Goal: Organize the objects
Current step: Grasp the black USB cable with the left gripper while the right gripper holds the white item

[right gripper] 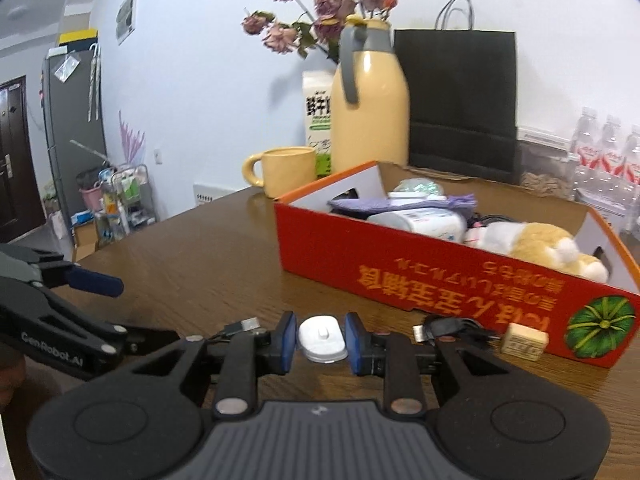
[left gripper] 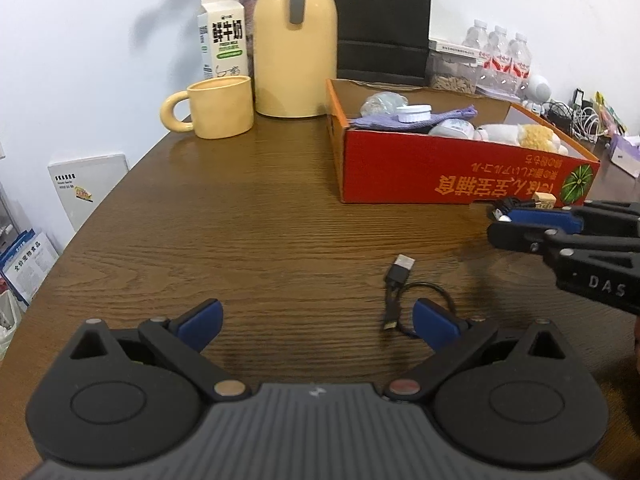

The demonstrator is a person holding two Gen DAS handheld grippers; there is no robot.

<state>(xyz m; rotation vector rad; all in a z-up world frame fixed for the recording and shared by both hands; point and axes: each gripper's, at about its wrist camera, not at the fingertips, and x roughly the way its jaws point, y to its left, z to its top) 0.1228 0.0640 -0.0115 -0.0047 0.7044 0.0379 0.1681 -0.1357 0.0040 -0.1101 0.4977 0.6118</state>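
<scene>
My right gripper [right gripper: 321,340] is shut on a small white oval hook [right gripper: 322,339], its blue pads pressing both sides, just above the brown table. From the left wrist view the right gripper [left gripper: 498,222] reaches in from the right, near the red cardboard box [left gripper: 440,168]. The box [right gripper: 400,272] holds a plush toy [right gripper: 540,246], a purple cloth [right gripper: 384,204] and a white bottle [right gripper: 424,220]. My left gripper [left gripper: 318,320] stands open and empty over the table, a short black USB cable [left gripper: 396,280] lying by its right finger. A small wooden stamp block [right gripper: 524,340] sits against the box front.
A yellow mug [left gripper: 218,108], a tall yellow thermos jug [left gripper: 294,40] and a milk carton [left gripper: 222,36] stand at the far left of the table. A black paper bag [right gripper: 460,104] is behind the box. Water bottles [left gripper: 500,56] and a tangle of cables [left gripper: 576,116] are at the far right.
</scene>
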